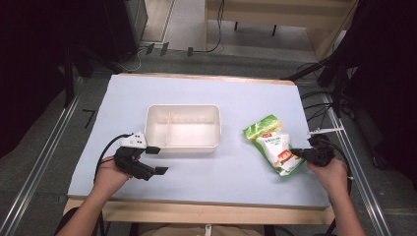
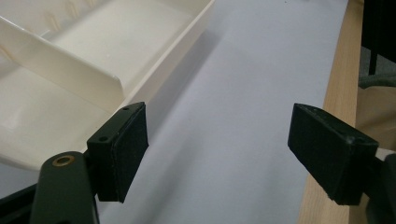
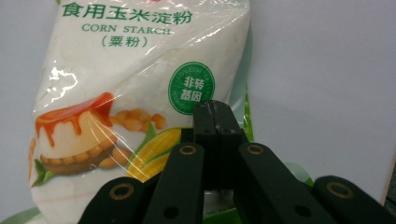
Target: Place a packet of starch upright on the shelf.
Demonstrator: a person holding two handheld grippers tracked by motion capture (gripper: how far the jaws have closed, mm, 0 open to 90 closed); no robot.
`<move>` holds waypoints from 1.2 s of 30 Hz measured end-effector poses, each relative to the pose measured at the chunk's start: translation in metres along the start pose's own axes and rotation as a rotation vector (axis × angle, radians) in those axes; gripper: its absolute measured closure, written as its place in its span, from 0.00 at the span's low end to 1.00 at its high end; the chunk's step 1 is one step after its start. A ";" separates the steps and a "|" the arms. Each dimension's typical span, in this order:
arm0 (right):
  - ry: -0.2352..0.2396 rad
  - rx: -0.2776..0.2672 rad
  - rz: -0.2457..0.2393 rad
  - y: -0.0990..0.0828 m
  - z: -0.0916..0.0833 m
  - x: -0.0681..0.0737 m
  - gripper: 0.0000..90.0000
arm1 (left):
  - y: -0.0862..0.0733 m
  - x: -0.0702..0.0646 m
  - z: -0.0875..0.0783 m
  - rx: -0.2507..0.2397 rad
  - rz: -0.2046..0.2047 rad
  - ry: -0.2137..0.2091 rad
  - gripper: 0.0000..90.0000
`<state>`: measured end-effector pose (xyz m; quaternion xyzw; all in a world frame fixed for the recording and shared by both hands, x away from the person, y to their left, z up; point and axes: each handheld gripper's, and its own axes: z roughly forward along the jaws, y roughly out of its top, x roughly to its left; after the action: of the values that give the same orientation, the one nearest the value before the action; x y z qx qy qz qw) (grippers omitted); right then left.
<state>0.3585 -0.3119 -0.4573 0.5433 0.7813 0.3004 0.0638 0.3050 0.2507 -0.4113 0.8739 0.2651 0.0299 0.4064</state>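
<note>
Pale blue sheeting covers the table (image 1: 236, 93), with dark floor and cables behind. Near its right edge lies a corn starch bag (image 1: 275, 146); the right gripper (image 1: 301, 154) has its jaws pressed fully together on the bag's lower edge. To carry it well, I would lift clear of the table before swinging left, since a pinched corner lets a soft bag sag. Mid-table, the cream divided tray (image 1: 183, 143) holds nothing. Beside its near-left corner, the left gripper (image 1: 153, 160) hovers wide open, holding nothing.

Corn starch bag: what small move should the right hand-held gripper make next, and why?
Probably lift the corn starch bag slightly and carry it toward the empty white bin: the right hand-held gripper is shut on its bottom edge.
</note>
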 end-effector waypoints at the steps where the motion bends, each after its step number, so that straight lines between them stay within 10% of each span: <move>1: 0.000 0.006 -0.003 -0.001 -0.001 0.002 1.00 | 0.000 0.000 0.000 0.000 0.000 -0.001 0.23; 14: 0.073 0.019 0.002 -0.010 -0.008 0.013 0.98 | 0.000 0.000 0.000 -0.003 0.006 -0.001 0.23; 24: 0.036 -0.174 0.000 -0.001 -0.020 0.007 0.45 | 0.000 0.000 0.000 0.005 0.004 0.005 0.23; 36: 0.011 -0.153 -0.002 0.021 0.001 0.013 0.42 | -0.001 0.000 -0.001 0.019 0.005 0.015 0.23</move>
<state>0.3705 -0.2955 -0.4435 0.5344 0.7569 0.3622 0.1013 0.3041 0.2519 -0.4118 0.8781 0.2663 0.0349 0.3960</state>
